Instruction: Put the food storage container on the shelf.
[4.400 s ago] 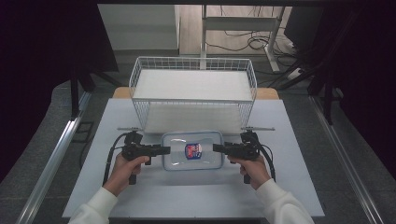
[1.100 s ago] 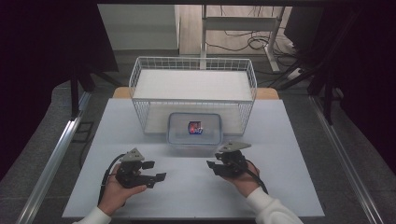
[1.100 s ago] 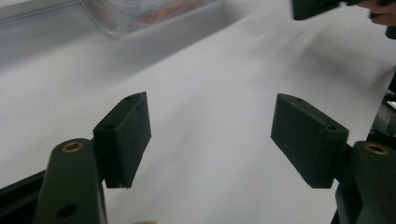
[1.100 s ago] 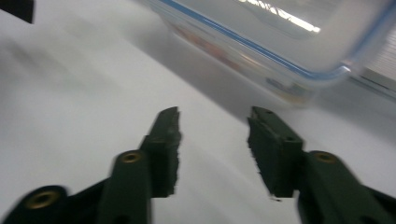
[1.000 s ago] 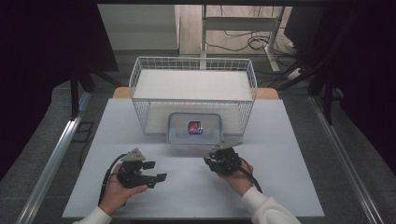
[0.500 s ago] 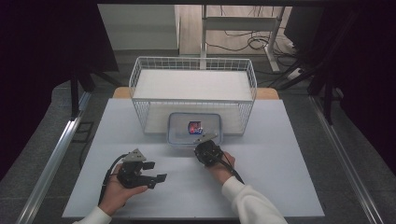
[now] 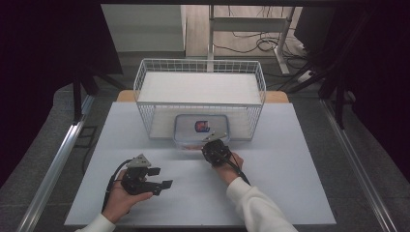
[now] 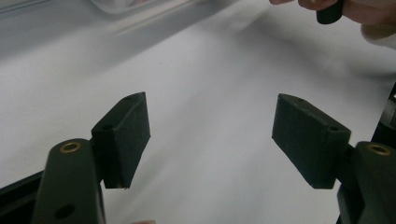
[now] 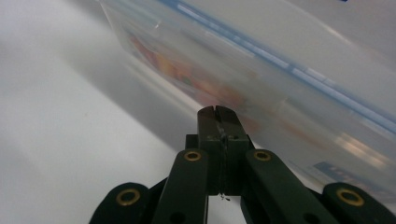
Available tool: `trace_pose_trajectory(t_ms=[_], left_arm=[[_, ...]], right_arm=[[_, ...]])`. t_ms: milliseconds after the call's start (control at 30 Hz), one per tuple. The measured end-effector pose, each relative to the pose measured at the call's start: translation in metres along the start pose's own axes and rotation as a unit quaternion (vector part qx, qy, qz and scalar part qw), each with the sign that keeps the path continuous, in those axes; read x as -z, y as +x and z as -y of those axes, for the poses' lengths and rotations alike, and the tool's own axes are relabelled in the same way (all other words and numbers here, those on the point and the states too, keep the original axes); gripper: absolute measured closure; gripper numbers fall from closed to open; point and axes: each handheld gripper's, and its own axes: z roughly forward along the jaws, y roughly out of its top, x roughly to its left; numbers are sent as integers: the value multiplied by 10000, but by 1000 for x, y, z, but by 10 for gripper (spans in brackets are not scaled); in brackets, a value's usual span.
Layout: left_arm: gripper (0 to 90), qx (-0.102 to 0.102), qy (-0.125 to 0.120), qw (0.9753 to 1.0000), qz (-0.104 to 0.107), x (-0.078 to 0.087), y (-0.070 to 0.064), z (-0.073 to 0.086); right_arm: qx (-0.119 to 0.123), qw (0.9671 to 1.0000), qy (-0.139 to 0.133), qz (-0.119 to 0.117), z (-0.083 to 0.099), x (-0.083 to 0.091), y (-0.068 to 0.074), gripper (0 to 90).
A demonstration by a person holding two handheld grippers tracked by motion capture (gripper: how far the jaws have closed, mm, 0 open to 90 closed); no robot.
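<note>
A clear plastic container (image 7: 200, 126) with a blue-edged lid and a red label lies at the front of the white wire basket (image 7: 145, 82); its near edge sticks out toward me. My right gripper (image 7: 209, 145) is shut with nothing between its jaws, tips at that near edge. In the right gripper view the shut gripper (image 9: 217, 112) points at the container's side wall (image 9: 280, 84), very close or touching; I cannot tell which. My left gripper (image 7: 162, 177) rests open at the front left of the table, and in its own view the gripper (image 8: 210, 135) holds only bare table between its jaws.
The basket stands at the back centre of the white table (image 7: 290, 159). The person's right hand (image 8: 327, 7) shows far off in the left gripper view. Dark floor and metal rails flank the table on both sides.
The container went from the table's middle, between both grippers, to the basket. Over the last second the right gripper moved left and forward to its near edge. The left gripper stayed put.
</note>
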Motion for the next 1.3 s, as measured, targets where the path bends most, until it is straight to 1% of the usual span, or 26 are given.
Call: trace_pose_trajectory(t_ms=[133,333,433,833,967,1033,1300], left_arm=[[276,3,-1,10000,-4,0,0,0],[276,5,2,10000,0,0,1,0],[276,12,0,10000,0,1,1,0],[276,10,9,10000,5,0,2,0],[276,5,13,10000,6,0,2,0],[277,2,21,10000,9,0,2,0],[276,-13,40,10000,8,1,3,0]], right_arm=[[-40,10000,-10,74,-7,-2,-3,890],[-203,9997,15,145,-16,-7,-11,890],[-253,9994,26,216,-20,-11,-15,890],[-358,9989,46,290,-32,-22,-21,890],[-394,9989,30,262,-34,-24,-22,890],[-441,9986,33,281,-36,-25,-24,890],[-498,9983,14,313,-40,-29,-27,890]])
